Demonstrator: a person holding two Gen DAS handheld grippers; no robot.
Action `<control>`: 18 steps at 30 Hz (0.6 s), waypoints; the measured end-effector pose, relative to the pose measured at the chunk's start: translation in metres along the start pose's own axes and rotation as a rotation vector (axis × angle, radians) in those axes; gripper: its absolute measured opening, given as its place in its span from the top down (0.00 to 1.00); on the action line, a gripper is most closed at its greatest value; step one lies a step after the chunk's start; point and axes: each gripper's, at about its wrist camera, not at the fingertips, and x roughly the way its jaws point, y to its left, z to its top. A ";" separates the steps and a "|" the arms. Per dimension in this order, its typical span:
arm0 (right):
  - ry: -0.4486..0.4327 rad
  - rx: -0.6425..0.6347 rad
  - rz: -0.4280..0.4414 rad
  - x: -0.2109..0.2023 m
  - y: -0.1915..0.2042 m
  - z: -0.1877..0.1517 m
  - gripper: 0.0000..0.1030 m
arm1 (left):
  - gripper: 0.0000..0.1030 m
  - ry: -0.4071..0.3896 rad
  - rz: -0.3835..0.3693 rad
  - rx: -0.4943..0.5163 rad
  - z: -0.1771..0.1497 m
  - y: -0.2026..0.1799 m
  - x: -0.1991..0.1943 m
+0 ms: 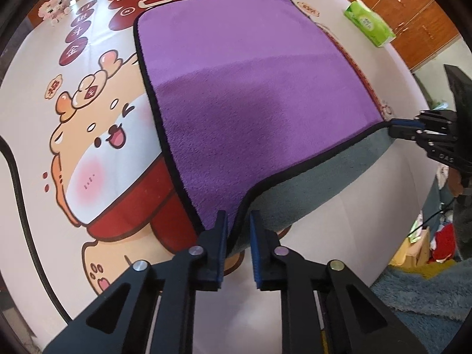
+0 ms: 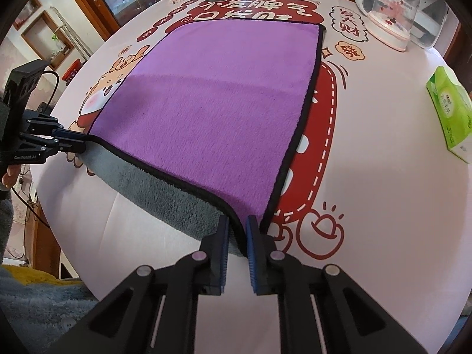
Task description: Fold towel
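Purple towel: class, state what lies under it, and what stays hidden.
Under the towel lies the printed tablecloth; its red cartoon print runs beneath and is covered there. At the raised near edge, held by both grippers, the grey underside shows.

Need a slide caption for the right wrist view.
Right gripper pinches the purple towel near corner, lifted to show its grey underside.

Count, both wrist views:
I count one towel (image 1: 250, 94), two grippers: left (image 1: 238, 253), right (image 2: 237, 255); one tissue pack (image 2: 451, 118), one domed jar (image 2: 395, 8), one pink figurine (image 1: 56, 7).
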 end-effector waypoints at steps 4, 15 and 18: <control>-0.010 -0.004 -0.017 -0.002 0.003 -0.002 0.91 | 0.91 -0.005 0.030 -0.018 -0.001 -0.002 0.001; -0.073 -0.024 -0.076 -0.020 0.018 -0.008 0.95 | 0.95 -0.014 0.134 -0.130 -0.006 -0.012 -0.003; -0.091 -0.024 -0.086 -0.026 0.021 -0.008 0.95 | 0.95 -0.039 0.157 -0.149 -0.006 -0.016 -0.012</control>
